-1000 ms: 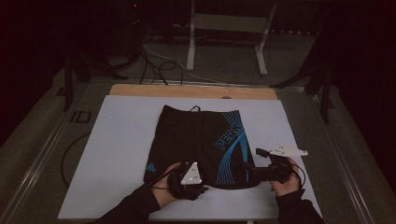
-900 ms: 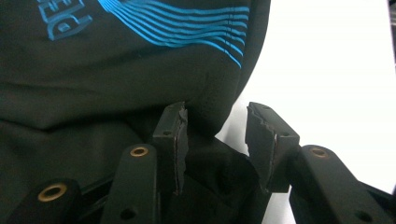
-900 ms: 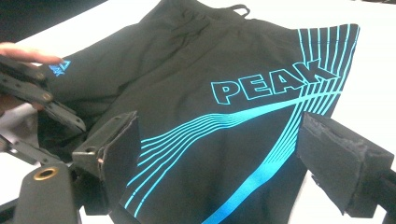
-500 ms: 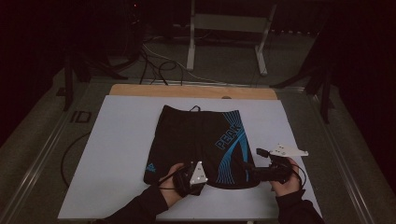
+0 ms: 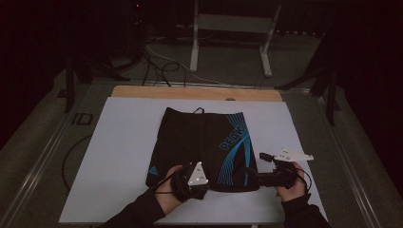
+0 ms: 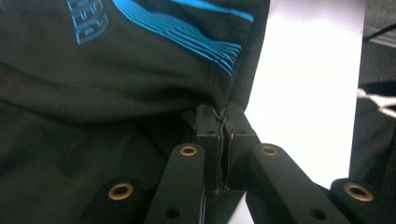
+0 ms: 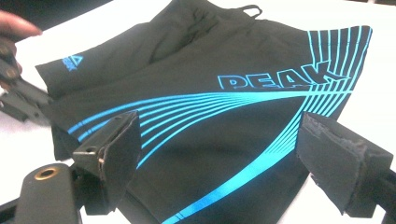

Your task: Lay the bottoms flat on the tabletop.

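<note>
I am working with one pair of black shorts (image 5: 204, 145), lying on one white sheet (image 5: 119, 152) that is covering one bench (image 5: 142, 91). I am holding two grippers, one left gripper (image 5: 202, 187) and one right gripper (image 5: 251, 172), each carrying two fingers (image 7: 116, 149). Beyond the bench, one metal stand (image 5: 228, 28) is standing on the floor (image 5: 294, 61).

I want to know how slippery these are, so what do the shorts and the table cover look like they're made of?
The shorts look like thin matte black synthetic knit: soft folds, printed blue stripes, a stitched hem. The table cover looks like smooth white sheet, maybe plastic or paper; I cannot tell which.
</note>
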Action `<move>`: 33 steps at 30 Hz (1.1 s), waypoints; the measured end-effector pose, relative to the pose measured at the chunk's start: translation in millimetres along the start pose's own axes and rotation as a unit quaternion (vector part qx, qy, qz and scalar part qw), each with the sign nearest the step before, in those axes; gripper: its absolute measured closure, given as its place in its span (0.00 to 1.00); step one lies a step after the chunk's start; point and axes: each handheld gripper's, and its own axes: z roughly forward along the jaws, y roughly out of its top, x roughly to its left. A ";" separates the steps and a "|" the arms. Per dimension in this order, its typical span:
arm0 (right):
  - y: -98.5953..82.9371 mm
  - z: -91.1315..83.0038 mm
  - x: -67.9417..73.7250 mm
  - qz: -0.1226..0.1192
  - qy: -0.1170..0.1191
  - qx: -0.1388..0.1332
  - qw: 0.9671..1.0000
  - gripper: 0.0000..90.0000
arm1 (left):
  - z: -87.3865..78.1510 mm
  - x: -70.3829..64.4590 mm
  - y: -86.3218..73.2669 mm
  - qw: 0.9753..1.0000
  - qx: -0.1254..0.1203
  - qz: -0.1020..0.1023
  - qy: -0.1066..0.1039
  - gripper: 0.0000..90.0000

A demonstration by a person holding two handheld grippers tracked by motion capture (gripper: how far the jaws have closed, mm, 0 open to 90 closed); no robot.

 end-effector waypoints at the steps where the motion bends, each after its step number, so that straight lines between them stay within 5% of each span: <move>1: 0.1 -1.0 -0.5 0.001 -0.002 -0.001 1.000 0.17 | 1.2 0.0 -2.2 1.000 0.004 0.000 -0.003 0.96; 8: -1.1 -0.6 -1.8 0.003 -0.006 0.000 1.000 0.17 | 7.4 -0.9 -18.0 0.999 0.029 -0.001 -0.026 0.90; 12: -2.2 0.4 -2.4 0.006 -0.005 0.000 1.000 0.17 | 2.9 0.6 -23.0 0.999 0.008 -0.006 -0.040 0.80; 16: -2.7 1.8 -2.6 0.004 -0.003 -0.001 1.000 0.17 | -2.5 4.4 -23.8 0.999 -0.015 -0.021 -0.045 0.48; 20: -3.6 3.9 -1.9 0.002 0.002 0.001 1.000 0.16 | -6.1 8.2 -25.0 0.998 -0.033 -0.041 -0.028 0.16; 24: -4.4 5.5 -1.7 -0.001 0.003 0.000 1.000 0.16 | -10.5 14.6 -27.1 0.997 -0.044 -0.041 -0.045 0.02; 33: -6.5 8.1 0.9 -0.012 0.014 -0.007 1.000 0.15 | -25.6 31.2 -35.2 0.994 -0.074 -0.057 -0.057 0.00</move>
